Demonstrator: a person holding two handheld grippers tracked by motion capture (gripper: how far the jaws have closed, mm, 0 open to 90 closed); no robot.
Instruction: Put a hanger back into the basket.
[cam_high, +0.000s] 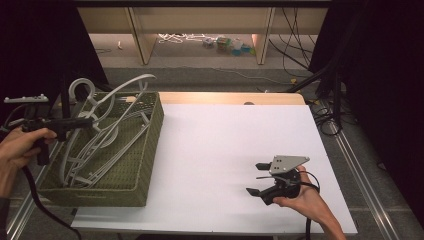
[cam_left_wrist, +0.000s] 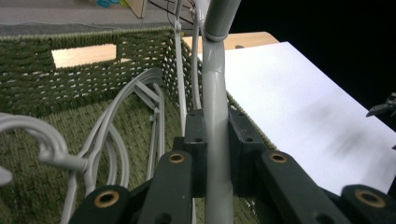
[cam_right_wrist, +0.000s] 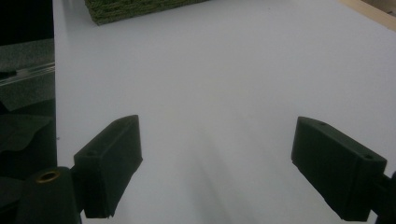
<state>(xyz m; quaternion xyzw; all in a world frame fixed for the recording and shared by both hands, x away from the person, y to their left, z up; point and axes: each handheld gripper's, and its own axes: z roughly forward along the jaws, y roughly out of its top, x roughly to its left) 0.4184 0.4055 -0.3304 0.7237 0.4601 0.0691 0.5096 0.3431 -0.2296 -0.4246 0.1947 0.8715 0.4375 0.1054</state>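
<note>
L tongs (cam_high: 90, 121) clamped, R tongs (cam_high: 256, 178) wide apart

The basket (cam_high: 145, 150) at nine o'clock is olive green, woven. The hangers (cam_high: 107, 132) are pale grey. The surface (cam_high: 225, 145) is plain white, the tongs (cam_high: 82, 123) black.

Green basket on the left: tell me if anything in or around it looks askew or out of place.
The grey hangers lie in a crossed tangle in the green basket. The hanger clamped in the left gripper pokes up past the rim. The basket itself overhangs the white table on its left side. Nothing looks broken or spilled.
</note>
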